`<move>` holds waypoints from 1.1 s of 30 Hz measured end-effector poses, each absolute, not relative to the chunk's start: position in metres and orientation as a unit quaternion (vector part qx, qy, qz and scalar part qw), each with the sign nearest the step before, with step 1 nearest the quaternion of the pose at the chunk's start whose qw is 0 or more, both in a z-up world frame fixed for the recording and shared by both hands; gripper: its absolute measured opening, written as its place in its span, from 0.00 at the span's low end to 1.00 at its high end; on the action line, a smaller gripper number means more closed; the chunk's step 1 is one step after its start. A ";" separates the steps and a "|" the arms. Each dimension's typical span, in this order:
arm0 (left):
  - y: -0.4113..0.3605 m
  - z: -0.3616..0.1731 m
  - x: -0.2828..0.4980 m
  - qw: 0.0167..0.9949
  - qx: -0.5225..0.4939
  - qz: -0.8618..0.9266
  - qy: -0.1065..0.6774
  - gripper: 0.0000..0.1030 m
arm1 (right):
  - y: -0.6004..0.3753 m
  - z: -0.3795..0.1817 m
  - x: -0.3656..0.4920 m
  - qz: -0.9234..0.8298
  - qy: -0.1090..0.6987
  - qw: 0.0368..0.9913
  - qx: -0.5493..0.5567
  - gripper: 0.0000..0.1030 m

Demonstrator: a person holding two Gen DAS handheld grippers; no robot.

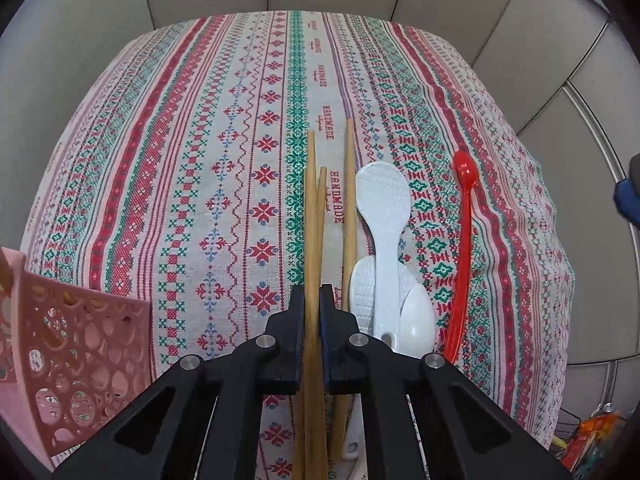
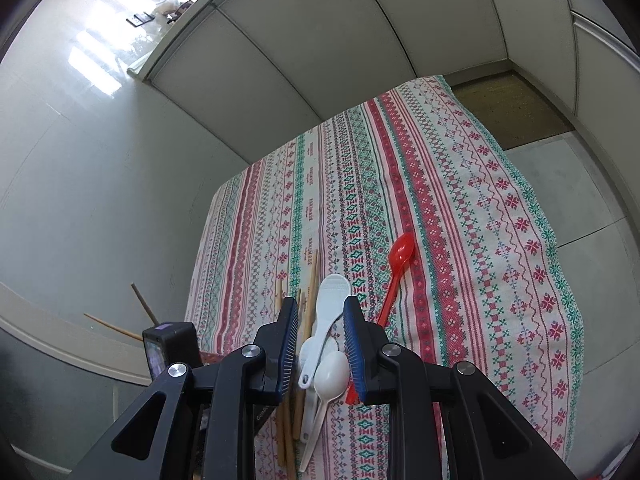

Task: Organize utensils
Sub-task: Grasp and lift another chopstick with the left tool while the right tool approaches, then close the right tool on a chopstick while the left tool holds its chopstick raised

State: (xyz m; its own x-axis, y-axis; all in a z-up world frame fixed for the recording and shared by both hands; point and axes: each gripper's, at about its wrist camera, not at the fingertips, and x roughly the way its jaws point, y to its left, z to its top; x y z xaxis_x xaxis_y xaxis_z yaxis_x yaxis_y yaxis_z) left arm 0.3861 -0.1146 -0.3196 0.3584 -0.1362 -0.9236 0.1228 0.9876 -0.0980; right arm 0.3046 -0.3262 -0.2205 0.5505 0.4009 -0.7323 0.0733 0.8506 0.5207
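Observation:
In the left wrist view my left gripper (image 1: 311,300) is shut on wooden chopsticks (image 1: 313,216) that point away over the patterned tablecloth (image 1: 168,160). Another chopstick (image 1: 350,200) lies just right of them. White rice paddles (image 1: 384,204) and a white spoon (image 1: 418,322) lie beside it, and a red spoon (image 1: 460,248) lies farther right. In the right wrist view my right gripper (image 2: 320,312) is open above the white paddles (image 2: 330,300) and white spoon (image 2: 331,372). The chopsticks (image 2: 310,292) and red spoon (image 2: 398,268) flank them.
A pink perforated basket (image 1: 76,344) stands at the lower left of the left wrist view. In the right wrist view the left gripper's camera body (image 2: 170,346) shows at left, with chopsticks (image 2: 142,304) sticking up behind it. Grey wall panels (image 2: 320,40) surround the table.

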 end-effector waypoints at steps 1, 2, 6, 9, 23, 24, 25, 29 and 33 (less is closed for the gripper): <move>-0.113 -0.315 0.384 0.826 -0.012 -0.088 0.556 0.07 | -0.322 -0.222 0.306 0.101 0.468 0.842 0.249 0.24; -0.113 -0.310 0.380 0.827 -0.017 -0.102 0.553 0.07 | -0.319 -0.224 0.307 0.105 0.473 0.840 0.243 0.24; -0.116 -0.303 0.370 0.828 -0.016 -0.137 0.544 0.07 | -0.312 -0.233 0.310 0.108 0.486 0.836 0.229 0.24; -0.115 -0.302 0.364 0.829 -0.009 -0.140 0.541 0.07 | -0.308 -0.240 0.312 0.110 0.496 0.831 0.227 0.24; -0.080 -0.237 0.287 0.887 -0.014 -0.171 0.429 0.07 | -0.268 -0.260 0.323 0.138 0.523 0.819 0.193 0.24; -0.075 -0.234 0.283 0.890 -0.017 -0.173 0.422 0.07 | -0.265 -0.263 0.324 0.138 0.526 0.817 0.194 0.24; -0.070 -0.231 0.279 0.893 -0.020 -0.174 0.415 0.07 | -0.261 -0.266 0.326 0.139 0.529 0.815 0.194 0.24; -0.051 -0.217 0.266 0.901 -0.041 -0.184 0.391 0.07 | -0.243 -0.277 0.334 0.156 0.538 0.806 0.190 0.24; -0.040 -0.200 0.257 0.908 -0.053 -0.198 0.366 0.07 | -0.220 -0.287 0.341 0.168 0.551 0.798 0.179 0.24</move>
